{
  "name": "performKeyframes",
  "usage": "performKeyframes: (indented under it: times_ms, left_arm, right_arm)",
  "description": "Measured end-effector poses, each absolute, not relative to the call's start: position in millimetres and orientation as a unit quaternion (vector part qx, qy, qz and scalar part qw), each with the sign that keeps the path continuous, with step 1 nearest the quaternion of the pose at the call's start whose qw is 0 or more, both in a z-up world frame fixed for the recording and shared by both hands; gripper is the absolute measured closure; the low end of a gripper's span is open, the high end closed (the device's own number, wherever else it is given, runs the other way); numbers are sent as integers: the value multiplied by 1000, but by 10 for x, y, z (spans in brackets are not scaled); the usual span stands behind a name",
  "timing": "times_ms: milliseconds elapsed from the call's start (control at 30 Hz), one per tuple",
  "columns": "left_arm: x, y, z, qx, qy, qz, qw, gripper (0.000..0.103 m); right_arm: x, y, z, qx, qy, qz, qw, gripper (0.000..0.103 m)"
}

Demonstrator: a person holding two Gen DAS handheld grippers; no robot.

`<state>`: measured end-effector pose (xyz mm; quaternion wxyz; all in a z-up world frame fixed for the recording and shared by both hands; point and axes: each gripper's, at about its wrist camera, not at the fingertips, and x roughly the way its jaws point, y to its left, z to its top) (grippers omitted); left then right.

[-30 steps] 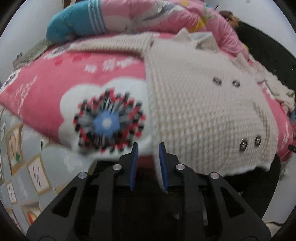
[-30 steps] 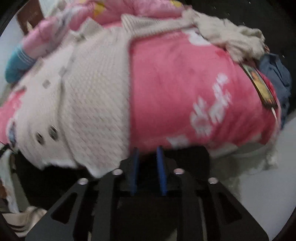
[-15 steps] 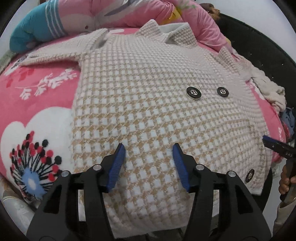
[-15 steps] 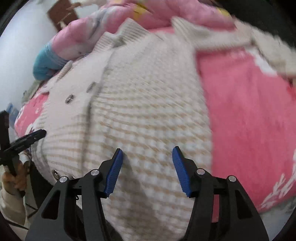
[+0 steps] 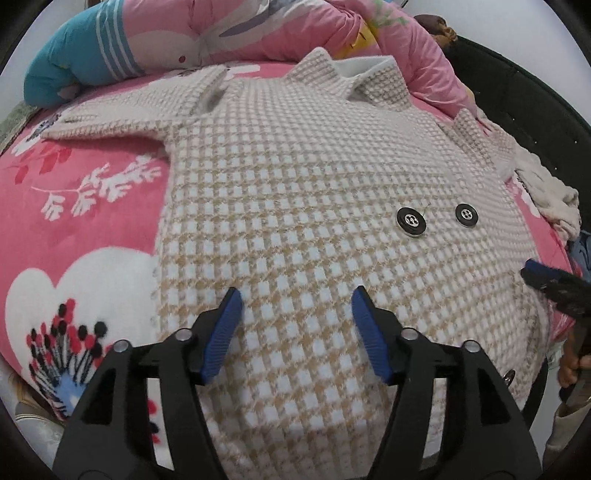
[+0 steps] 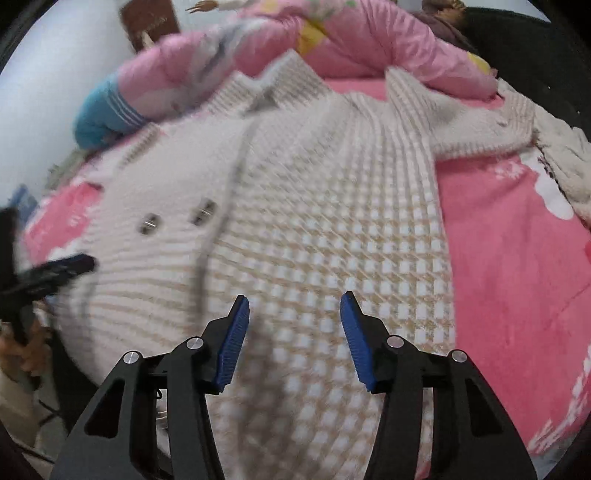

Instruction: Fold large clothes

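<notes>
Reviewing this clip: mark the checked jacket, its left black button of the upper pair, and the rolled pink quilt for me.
checked jacket [image 5: 295,221]: left wrist view, middle of the front panel.
left black button [image 5: 410,221]: left wrist view, the button's face.
rolled pink quilt [image 5: 229,33]: left wrist view, top of the roll behind the collar.

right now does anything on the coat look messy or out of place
Mostly tidy: the checked coat lies flat and buttoned on the pink blanket. One oddity: its sleeve sticks straight out sideways, with a puckered fold near the shoulder. Both claws, left and right, hang open above the hem, holding nothing.
</notes>
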<state>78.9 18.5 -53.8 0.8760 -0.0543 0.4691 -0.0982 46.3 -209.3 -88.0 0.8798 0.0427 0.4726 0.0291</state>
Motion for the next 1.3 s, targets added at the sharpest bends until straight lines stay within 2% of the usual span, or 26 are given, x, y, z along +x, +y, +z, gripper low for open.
performKeyframes:
  times_ms: [100,267,333,400,567,667,733,833,900,1300]
  left_arm:
    - [786,127,-567,-39,465,-105,878,31]
    - [780,42,-532,-16,465,-100,879,29]
    - [781,28,-490,-17,462,-100,881,28]
    - [797,7,-465,-14,460,-97,883,22]
    - [883,-60,-570,3,474,-74,877,19]
    - [878,-90,-585,12,472,-69,879,16]
    - [889,-113,-612,19,476,-63,877,14]
    - [901,-122,-628,16,477,-59,877,10]
    - [902,-125,-638,16,477,-58,877,8]
    - [960,-231,-672,38,490,-45,870,8]
  right_arm:
    - [340,-2310,-866,72,473,12,878,53]
    - [221,-2356,-663,52,453,-35,889,52]
    - [228,-2258,-583,36,437,-34,898,44]
    - [268,-2117,-553,23,425,-21,905,36]
    - [403,-1954,-799,14,453,-20,891,31]
    - [407,-1981,-928,26,461,-27,886,24]
    - [400,-1991,-945,26,456,-36,889,14]
    - [415,-2010,-962,25,456,-43,888,7]
    - [400,-2032,-970,30,457,-42,888,6]
    - [397,-2104,-1001,51,453,-27,890,6]
